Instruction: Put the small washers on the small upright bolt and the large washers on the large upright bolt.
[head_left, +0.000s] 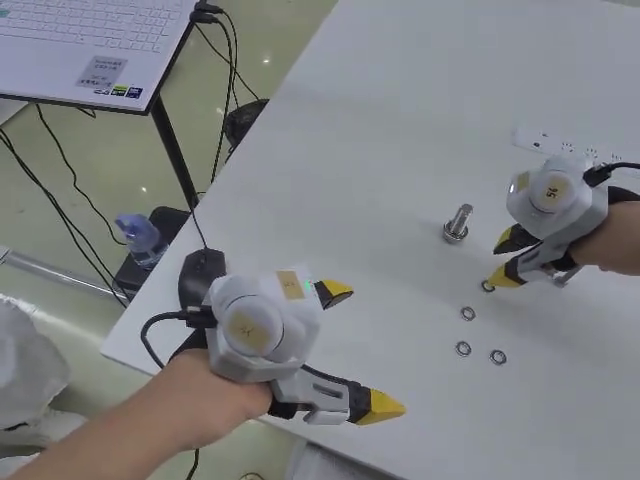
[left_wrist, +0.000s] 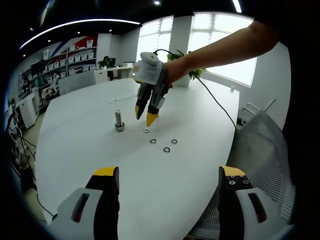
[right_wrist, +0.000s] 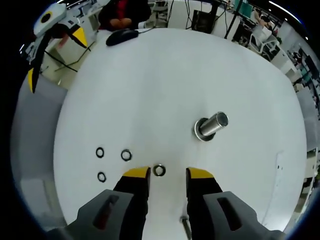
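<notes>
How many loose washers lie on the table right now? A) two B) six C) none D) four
D: one washer sits in the gap ahead of the right gripper, whose jaws are open, and three washers lie flat beside it on the table.

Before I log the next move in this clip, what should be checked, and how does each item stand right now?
1. Right gripper open around a washer: ok, jaws apart with the washer between the tips.
2. That washer grasped: not ok, it lies flat on the table.
3. Upright bolt standing and unobstructed: ok.
4. Small bolt located: cannot tell; a thin item by the right gripper is mostly hidden.
5. Washer size, small or large: cannot tell.
6. Left gripper clear of the work: ok, open near the table edge, apart from the other washers.
</notes>
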